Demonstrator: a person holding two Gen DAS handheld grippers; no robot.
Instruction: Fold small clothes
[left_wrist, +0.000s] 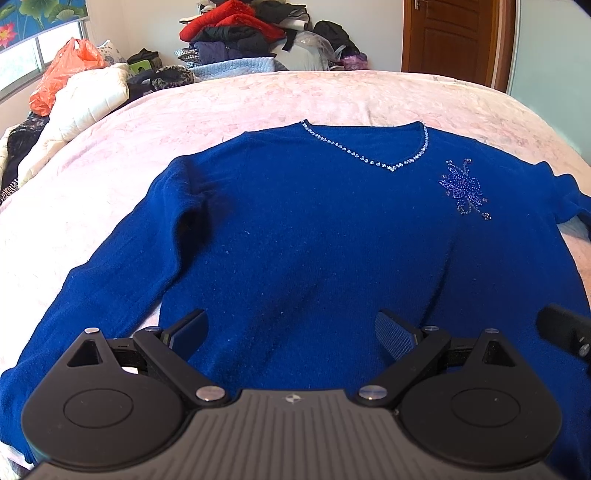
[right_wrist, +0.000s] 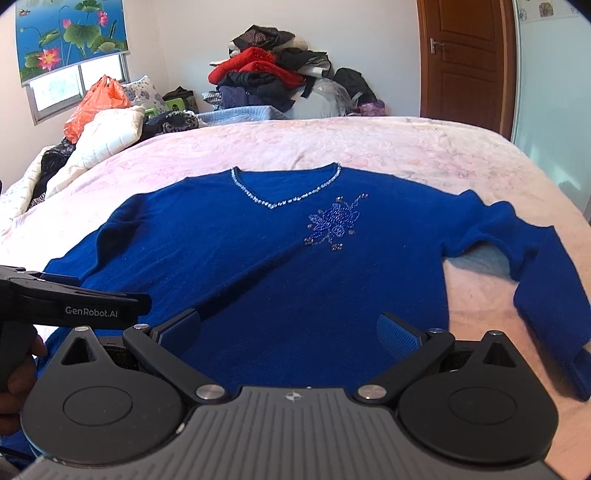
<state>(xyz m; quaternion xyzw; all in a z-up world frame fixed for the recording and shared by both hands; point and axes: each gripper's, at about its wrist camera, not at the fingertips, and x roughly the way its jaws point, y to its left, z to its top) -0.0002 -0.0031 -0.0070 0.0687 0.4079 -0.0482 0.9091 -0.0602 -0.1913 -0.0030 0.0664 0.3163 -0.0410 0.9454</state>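
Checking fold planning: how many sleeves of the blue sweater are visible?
2. Left sleeve runs straight down beside the body on the bed. Right sleeve bends at the elbow, forearm angled back toward the hem; its cuff end is partly out of view.

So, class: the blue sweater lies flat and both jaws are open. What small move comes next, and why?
Probably the right gripper should reach to the bent right sleeve of the blue knit V-neck sweater and fold it inward, because that sleeve sprawls out onto the pink bedspread.
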